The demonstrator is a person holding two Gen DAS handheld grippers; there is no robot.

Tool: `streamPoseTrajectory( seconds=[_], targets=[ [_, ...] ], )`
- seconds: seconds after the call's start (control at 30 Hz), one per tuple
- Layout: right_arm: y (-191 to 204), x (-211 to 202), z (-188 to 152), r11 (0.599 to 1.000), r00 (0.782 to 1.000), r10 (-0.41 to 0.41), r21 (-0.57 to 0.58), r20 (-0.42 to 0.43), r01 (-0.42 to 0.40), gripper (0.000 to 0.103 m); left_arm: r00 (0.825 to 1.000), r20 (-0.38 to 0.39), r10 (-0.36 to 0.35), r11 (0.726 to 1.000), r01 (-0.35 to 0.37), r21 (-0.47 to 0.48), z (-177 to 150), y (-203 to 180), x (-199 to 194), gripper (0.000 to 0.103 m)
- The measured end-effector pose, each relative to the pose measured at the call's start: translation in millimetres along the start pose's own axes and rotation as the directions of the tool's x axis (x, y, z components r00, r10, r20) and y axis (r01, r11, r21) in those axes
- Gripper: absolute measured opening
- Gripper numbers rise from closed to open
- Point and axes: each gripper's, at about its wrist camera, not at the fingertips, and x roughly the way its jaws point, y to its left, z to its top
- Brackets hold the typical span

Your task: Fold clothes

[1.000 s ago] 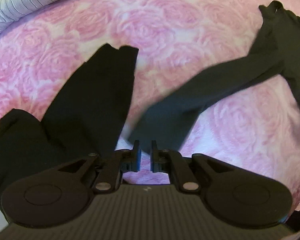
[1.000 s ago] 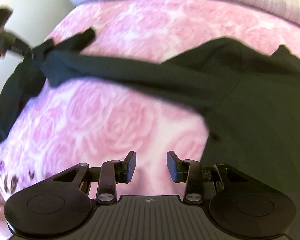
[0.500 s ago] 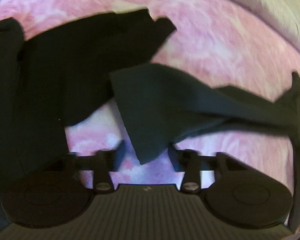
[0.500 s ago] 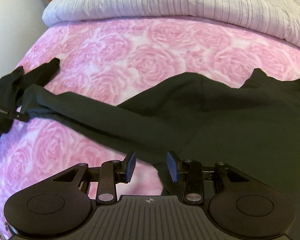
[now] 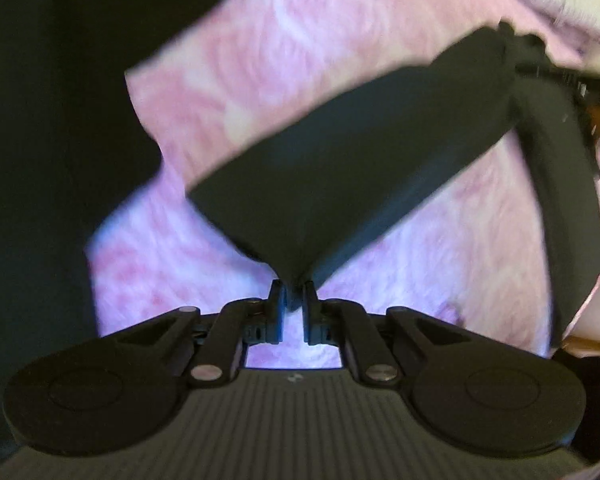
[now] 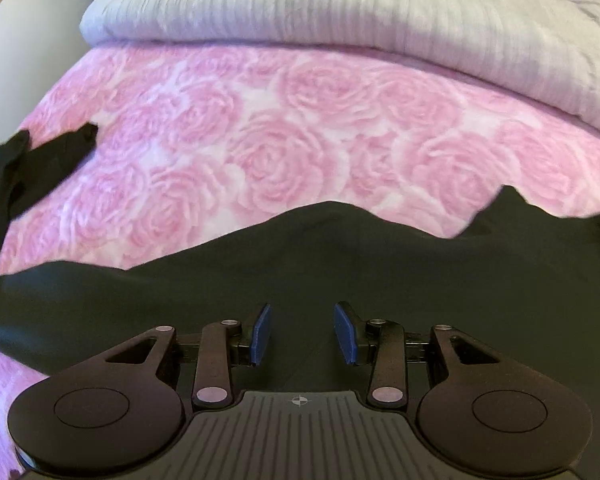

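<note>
The black garment lies on the pink rose bedspread. In the left wrist view, a big dark part of it covers the bedspread's left side. In the middle, a long black strip lifts off the bedspread. The left gripper pinches the tip of that strip tight between its two fingers. The strip runs up toward the right edge of the bedspread. This view is blurry.

In the right wrist view, the garment spreads across the near part of the bedspread. The right gripper hangs over it with its blue pads spread apart, holding nothing. A ribbed grey blanket lies at the bedspread's far edge.
</note>
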Motion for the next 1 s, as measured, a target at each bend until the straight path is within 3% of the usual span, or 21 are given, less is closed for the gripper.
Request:
streamPoseTrajectory(
  seconds=[0.13, 0.23, 0.3, 0.4, 0.57, 0.7, 0.73, 0.77, 0.9, 1.0],
  targets=[
    [6, 22, 13, 0.997, 0.999, 0.025, -0.067, -0.040, -0.027, 0.040, 0.999, -0.048, 0.014, 1.000, -0.014, 0.002, -19, -6, 15, 0.005],
    [7, 36, 24, 0.996, 0.999, 0.006, -0.093, -0.039, -0.010, 0.040, 1.000, -0.029, 0.008, 0.999, -0.009, -0.035, -29, -1, 2, 0.007],
    [6, 40, 32, 0.995, 0.999, -0.043, -0.095, -0.003, 0.042, 0.040, 0.999, 0.035, 0.023, 0.998, -0.021, -0.063, -19, 7, -11, 0.013],
    [4, 32, 32, 0.999, 0.999, -0.018, -0.027, 0.041, 0.019, 0.040, 0.991, 0.128, 0.049, 0.994, -0.036, -0.104, -4, 20, -29, 0.039],
    [21, 3, -7, 0.999, 0.999, 0.002, 0.042, 0.037, -0.004, 0.040, 0.992, 0.088, 0.091, 0.996, -0.093, 0.009, 41, 21, 5, 0.039],
    [45, -16, -60, 0.999, 1.000, -0.004, 0.053, -0.015, 0.004, 0.040, 0.991, 0.051, 0.127, 0.985, -0.132, 0.108, 70, 19, 26, 0.034],
    [51, -17, -73, 0.999, 0.999, -0.011, 0.036, -0.037, 0.012, 0.040, 0.991, 0.039, 0.125, 0.983, -0.129, 0.128, 72, 17, 24, 0.007],
    [55, -16, -82, 1.000, 0.998, -0.014, 0.018, -0.056, 0.015, 0.040, 0.995, 0.034, 0.098, 0.987, -0.101, 0.125, 74, 18, 20, 0.002],
    [73, -12, -107, 0.996, 0.994, -0.055, -0.078, -0.094, 0.048, 0.040, 0.997, 0.022, 0.079, 0.990, -0.081, 0.111, 77, 20, 12, 0.001],
    [80, -12, -107, 0.995, 0.997, -0.025, -0.100, -0.072, 0.018, 0.040, 0.996, 0.016, 0.085, 0.991, -0.086, 0.101, 78, 20, 9, 0.001]
  ],
)
